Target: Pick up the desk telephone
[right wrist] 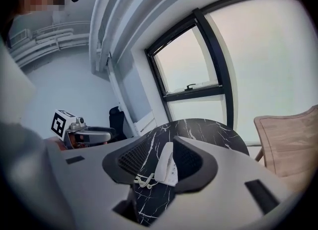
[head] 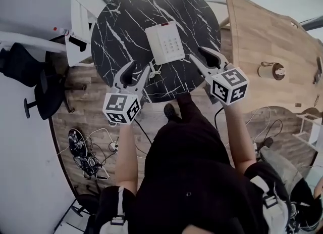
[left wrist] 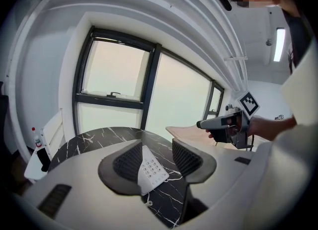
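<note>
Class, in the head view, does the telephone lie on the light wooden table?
No, the telephone lies on the round black marble table.

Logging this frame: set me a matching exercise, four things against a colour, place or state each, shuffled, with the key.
Things:
1. desk telephone
2. round table
3. wooden table
4. left gripper

Descriptions:
A. black with white veins
B. jaws apart, gripping nothing, by the telephone's near left corner
C. white, lying on the dark tabletop
D. light wood, right of the round table in the head view

Pairs: 1-C, 2-A, 3-D, 4-B.
</note>
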